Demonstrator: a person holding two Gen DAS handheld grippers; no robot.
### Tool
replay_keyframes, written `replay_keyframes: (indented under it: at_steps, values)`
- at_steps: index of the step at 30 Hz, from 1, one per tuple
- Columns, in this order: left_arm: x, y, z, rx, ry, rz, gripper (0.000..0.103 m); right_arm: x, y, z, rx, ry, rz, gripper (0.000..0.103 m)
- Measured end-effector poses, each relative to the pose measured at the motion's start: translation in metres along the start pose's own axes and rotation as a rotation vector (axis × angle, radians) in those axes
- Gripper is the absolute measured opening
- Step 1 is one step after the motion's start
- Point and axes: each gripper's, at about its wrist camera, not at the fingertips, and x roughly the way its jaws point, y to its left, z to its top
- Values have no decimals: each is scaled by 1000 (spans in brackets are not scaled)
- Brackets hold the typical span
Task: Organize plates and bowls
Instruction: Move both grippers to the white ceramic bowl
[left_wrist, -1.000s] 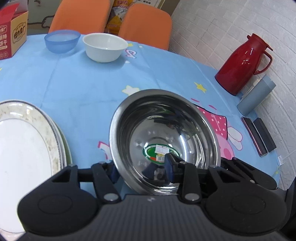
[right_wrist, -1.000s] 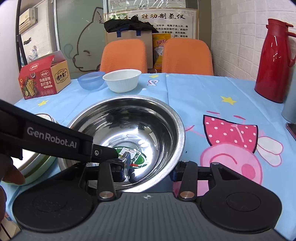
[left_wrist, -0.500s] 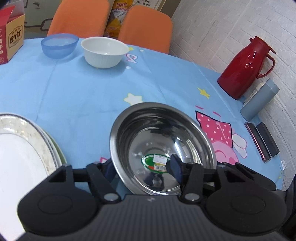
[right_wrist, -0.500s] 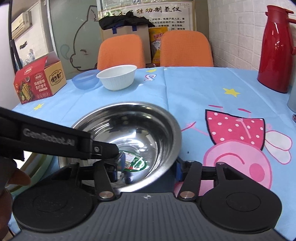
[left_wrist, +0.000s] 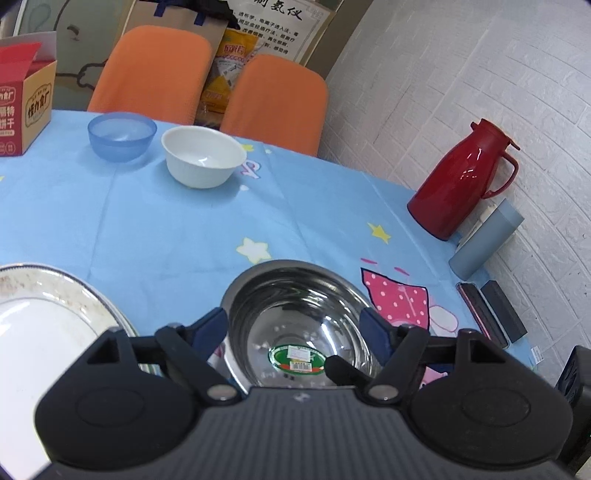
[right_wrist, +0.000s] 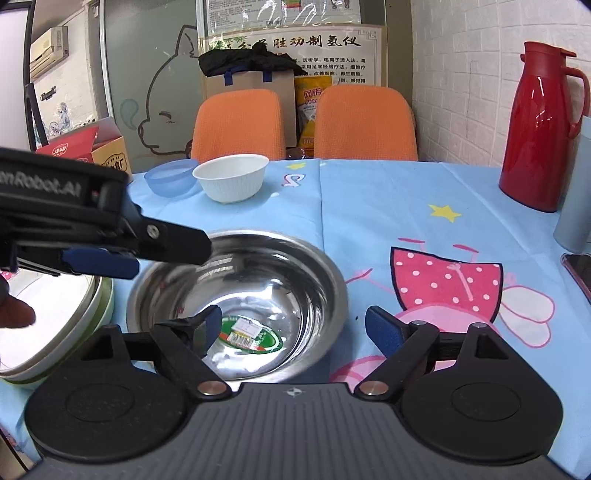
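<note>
Both grippers have just let go of the steel bowl (right_wrist: 240, 295), which sits on the blue tablecloth (left_wrist: 184, 221) and serves as the landmark here. A second ago each gripper pinched the bowl's near rim; now the left gripper (left_wrist: 295, 325) has lifted clear, and its jaws are opening, with the bowl seen between the fingers but the pads not touching it. The right gripper (right_wrist: 291, 325) has its jaws opening to full spread: its left finger hangs over the bowl's inside, its right finger outside the rim, and neither pad presses on the metal. In the right wrist view the left gripper appears as a dark arm above the bowl's left edge. This suggests the bowl has been set down where it is meant to go, so that step looks finished, and the other bowls are probably next. The steel bowl holds nothing but a green sticker (right_wrist: 251, 338) on its bottom. Just left of it lies a stack of plates (left_wrist: 55, 314), a white plate with a speckled rim on top, empty. Well beyond the bowl, at the far edge, a white bowl (left_wrist: 203, 157) and a blue bowl (left_wrist: 121, 136) stand side by side, both apparently empty. To the bowl's far right stands a red jug (left_wrist: 458, 184).
</note>
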Motion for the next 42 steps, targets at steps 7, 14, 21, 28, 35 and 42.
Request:
replay_keyframes:
  at_steps: [7, 14, 21, 28, 35, 42]
  values:
    - [-11, 6, 2, -20, -27, -11, 74, 2, 0, 3, 3, -3, -4, 103]
    - [-13, 10, 3, -12, -21, 31, 75, 2, 5, 6, -15, -6, -2, 103]
    - [-34, 23, 17, -22, -82, 20, 77, -7, -3, 39, -12, -110, 25, 103]
    - [-52, 41, 34, -30, -164, 128, 79, 3, -4, 108, -44, -291, 103, 103]
    - [-38, 63, 73, -88, -185, 194, 79, 23, 1, 167, -157, -441, 187, 103]
    - [-15, 71, 103, -72, -185, 257, 79, 65, -15, 202, -243, -438, 199, 103]
